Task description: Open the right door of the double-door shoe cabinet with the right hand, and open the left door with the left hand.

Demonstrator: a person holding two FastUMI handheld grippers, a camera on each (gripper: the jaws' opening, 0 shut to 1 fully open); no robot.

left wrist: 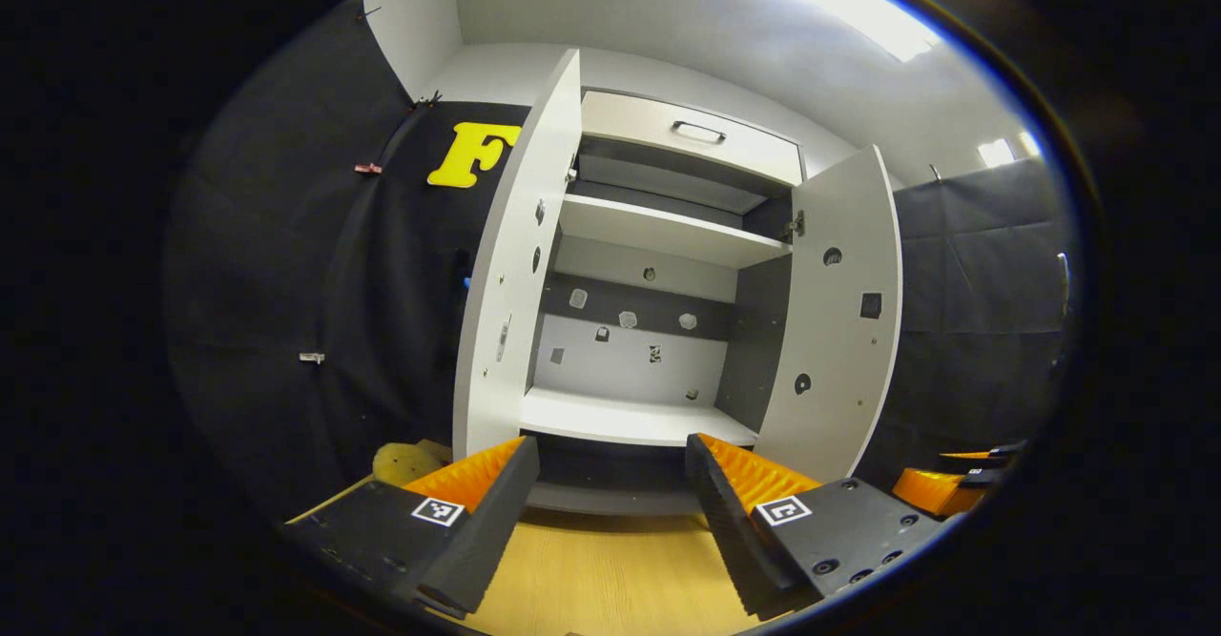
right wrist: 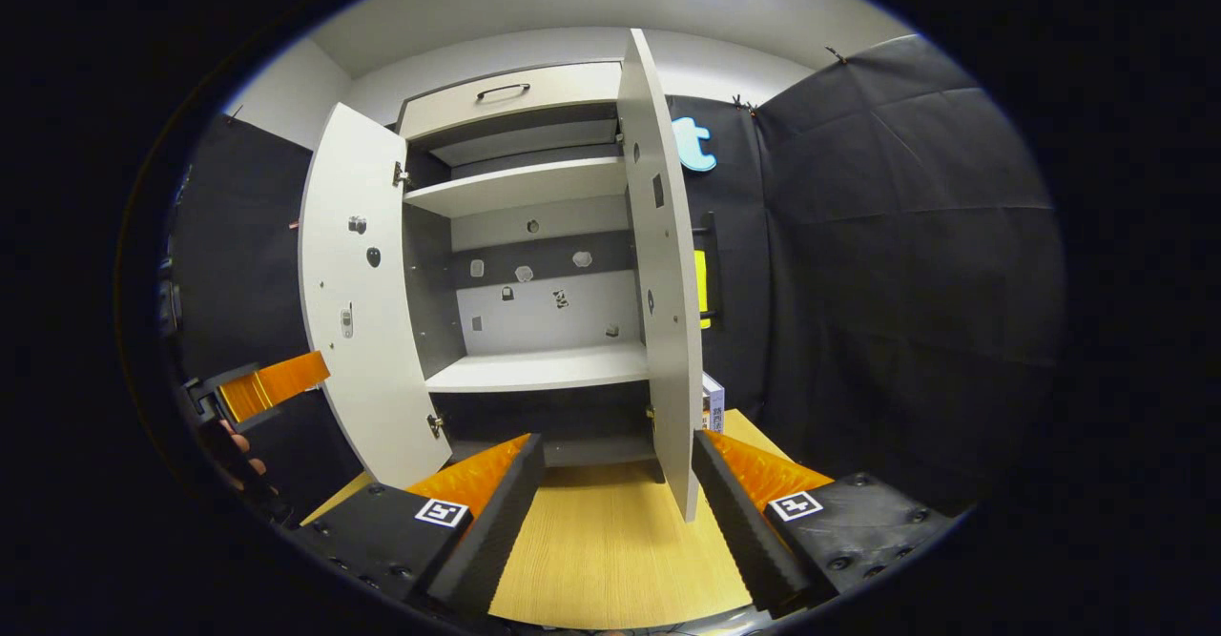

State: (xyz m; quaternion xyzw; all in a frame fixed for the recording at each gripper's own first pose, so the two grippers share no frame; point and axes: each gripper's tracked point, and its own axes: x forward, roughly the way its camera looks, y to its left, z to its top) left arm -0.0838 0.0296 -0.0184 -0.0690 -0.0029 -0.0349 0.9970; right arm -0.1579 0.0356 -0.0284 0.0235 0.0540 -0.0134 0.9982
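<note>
Both doors of the shoe cabinet already stand wide open, left door and right door just ahead of the left claw and right claw, each spread and holding nothing, so nothing seems left.

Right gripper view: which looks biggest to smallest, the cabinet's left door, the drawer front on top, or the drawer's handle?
1. Left door, swung open and nearer the camera, so its lead may be exaggerated.
2. Drawer front.
3. Drawer handle, plainly the smallest.

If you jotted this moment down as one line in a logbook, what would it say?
left door: open | right door: open | left claw: open, empty | right claw: open, empty | shelves: bare
</note>
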